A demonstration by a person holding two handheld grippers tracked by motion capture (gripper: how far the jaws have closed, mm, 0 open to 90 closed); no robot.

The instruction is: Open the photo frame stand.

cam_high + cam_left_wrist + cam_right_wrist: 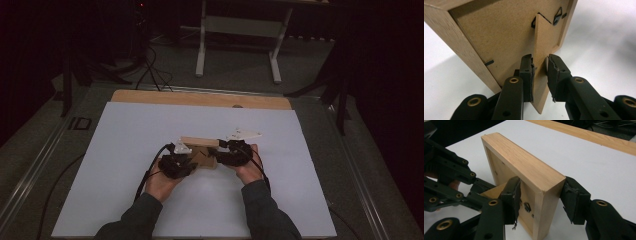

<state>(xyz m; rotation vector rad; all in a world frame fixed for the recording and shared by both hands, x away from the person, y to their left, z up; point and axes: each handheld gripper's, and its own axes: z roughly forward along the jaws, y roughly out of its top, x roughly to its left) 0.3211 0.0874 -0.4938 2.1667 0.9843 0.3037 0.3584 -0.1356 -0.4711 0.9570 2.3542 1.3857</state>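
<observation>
A light wooden picture frame [199, 141] stands upright on the white table, its fibreboard back [499, 37] toward me. My left gripper [540, 67] straddles the frame's fold-out stand [541, 42]: one pad lies against it, while a thin dark gap separates the other pad from it. In the high view the left gripper [196, 159] sits low behind the frame. My right gripper [540, 192] is shut on the frame [524, 162] at its right end, one pad inside the back recess and one on the front face. The left gripper [482, 191] reaches in from the left there.
A white sheet [150, 200] covers the table, with a bare wooden strip [200, 99] along the far edge. A metal hanger [558, 16] sits high on the frame's back. Beyond the table, a white desk base [240, 25] and cables [150, 70] stand on the dark floor.
</observation>
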